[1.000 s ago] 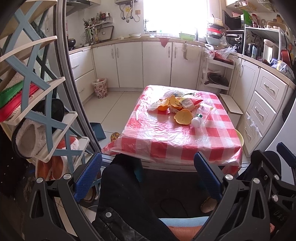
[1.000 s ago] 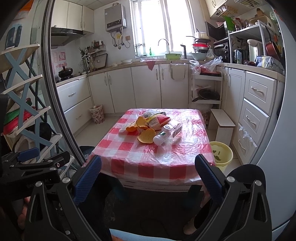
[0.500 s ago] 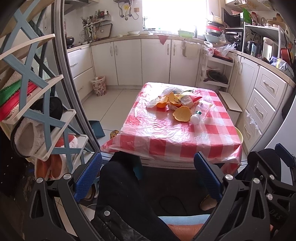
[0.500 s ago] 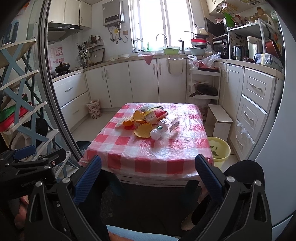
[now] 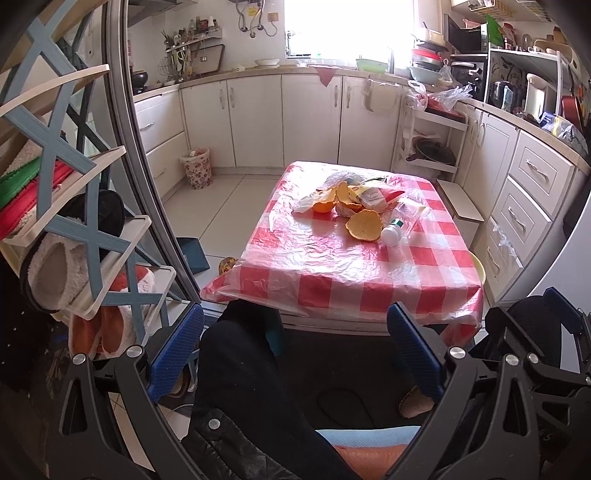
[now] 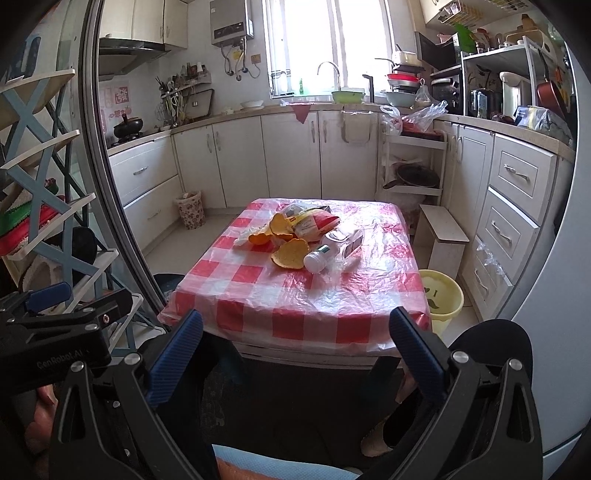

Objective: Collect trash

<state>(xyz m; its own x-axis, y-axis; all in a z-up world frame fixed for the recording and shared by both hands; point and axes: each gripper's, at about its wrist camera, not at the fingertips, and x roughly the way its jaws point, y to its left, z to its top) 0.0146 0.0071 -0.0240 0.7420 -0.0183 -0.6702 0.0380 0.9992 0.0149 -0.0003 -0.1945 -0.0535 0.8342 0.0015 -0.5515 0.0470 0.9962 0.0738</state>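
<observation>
White cabinet fronts (image 6: 288,158) line a sunlit kitchen, and at its centre stands a low table under a red-and-white checked cloth sealed by crinkled clear plastic sheeting (image 5: 354,254). Heaped toward the far half of that glossy surface lies the trash: curled orange peel halves (image 5: 364,225), rough and cupped; a red-and-yellow snack wrapper (image 5: 376,195); a clear plastic bottle on its side with a white cap (image 5: 393,234) touching the nearest peel; and a crumpled transparent bag (image 5: 343,179) behind them.

Both tools hover near the table's front edge, well apart from the heap. The left gripper (image 5: 295,350) has its blue ribbed pads (image 5: 175,350) spread wide with nothing between them, only a dark trouser leg (image 5: 240,369) below. The right gripper (image 6: 295,354) is likewise spread wide and empty-handed.

From the right wrist comes a pale yellow plastic bucket (image 6: 443,299) on the floor just beside the table's right corner, a chrome tap (image 6: 330,72) at the window and a grey wall-mounted water heater (image 6: 231,20); the left wrist shows only a sliver of that bucket. The left wrist view offers instead a fuller look at a blue-and-cream lattice shoe rack (image 5: 70,177) holding fleecy slippers (image 5: 55,269). A small floral-patterned wastebasket (image 5: 196,168) against the cabinets appears in both views, as does a white step stool (image 6: 443,236) to the table's right.
</observation>
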